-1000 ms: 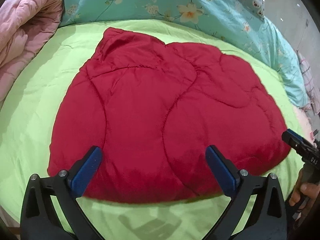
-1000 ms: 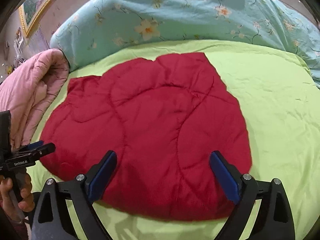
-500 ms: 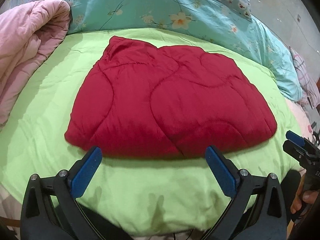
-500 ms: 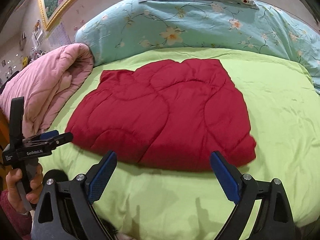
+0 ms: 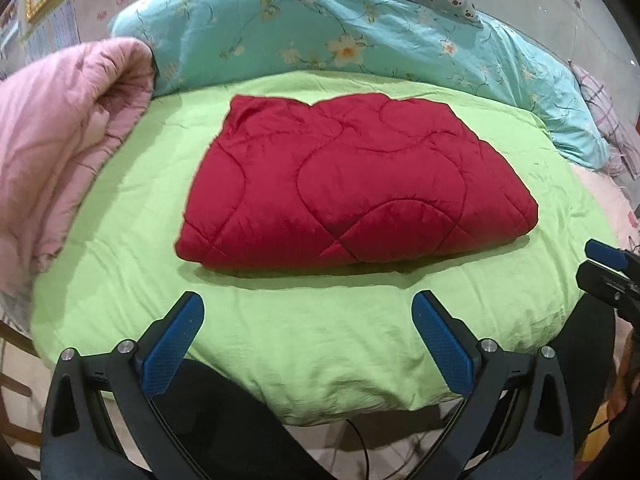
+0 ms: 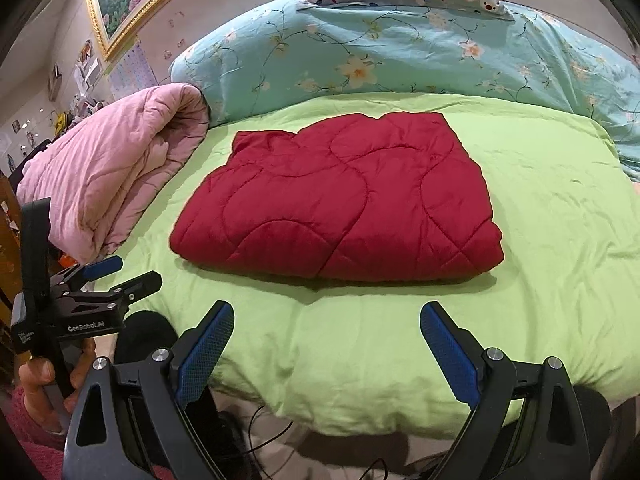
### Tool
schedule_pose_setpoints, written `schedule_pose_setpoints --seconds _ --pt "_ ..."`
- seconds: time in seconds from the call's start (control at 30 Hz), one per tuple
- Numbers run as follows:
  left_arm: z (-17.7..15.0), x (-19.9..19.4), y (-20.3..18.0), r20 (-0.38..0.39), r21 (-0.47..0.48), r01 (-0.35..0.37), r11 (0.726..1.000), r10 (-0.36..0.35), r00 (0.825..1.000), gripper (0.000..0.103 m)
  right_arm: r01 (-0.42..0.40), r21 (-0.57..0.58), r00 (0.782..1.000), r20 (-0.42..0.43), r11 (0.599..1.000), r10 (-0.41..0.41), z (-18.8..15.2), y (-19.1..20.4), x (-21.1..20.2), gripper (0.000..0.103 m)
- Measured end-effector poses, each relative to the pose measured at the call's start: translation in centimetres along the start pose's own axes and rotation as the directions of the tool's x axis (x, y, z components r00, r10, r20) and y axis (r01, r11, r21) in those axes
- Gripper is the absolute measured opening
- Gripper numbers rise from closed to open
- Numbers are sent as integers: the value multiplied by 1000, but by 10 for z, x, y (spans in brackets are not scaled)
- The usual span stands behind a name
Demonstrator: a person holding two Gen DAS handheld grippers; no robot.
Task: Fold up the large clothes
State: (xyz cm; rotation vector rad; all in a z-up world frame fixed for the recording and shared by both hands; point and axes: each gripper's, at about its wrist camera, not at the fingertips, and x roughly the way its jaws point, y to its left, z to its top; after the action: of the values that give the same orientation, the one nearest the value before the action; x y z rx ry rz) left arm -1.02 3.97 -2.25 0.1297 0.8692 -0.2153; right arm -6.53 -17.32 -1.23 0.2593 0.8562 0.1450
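Both wrist views face headward from bed's foot, pulled back; share red quilt (image 5: pixel 352 184).

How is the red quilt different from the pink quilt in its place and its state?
The red quilt lies flat in a neat folded block in the middle of the green sheet; the pink quilt is heaped loosely at the left side of the bed. The red quilt's edges are mostly straight; the pink quilt's end curls over in a roll. Both are padded, with stitched lines, and neither gripper touches them.
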Motion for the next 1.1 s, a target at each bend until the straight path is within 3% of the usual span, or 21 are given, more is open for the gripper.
schedule_pose_setpoints --seconds 0.27,0.43,0.67,1.1 --pt "6 -27 -5 23 26 -23 999 22 999 103 22 -50 1000 15 999 -21 0 15 -25 96" --pt "11 -42 -7 41 50 -78 996 76 996 103 22 -61 999 27 998 -21 3 18 -40 96" --pt "17 -63 0 73 46 -87 995 84 994 103 11 -96 999 37 995 -8 9 27 -57 96" --pt "17 -37 2 73 34 -121 992 118 990 103 20 -61 999 44 998 -18 16 15 -34 96"
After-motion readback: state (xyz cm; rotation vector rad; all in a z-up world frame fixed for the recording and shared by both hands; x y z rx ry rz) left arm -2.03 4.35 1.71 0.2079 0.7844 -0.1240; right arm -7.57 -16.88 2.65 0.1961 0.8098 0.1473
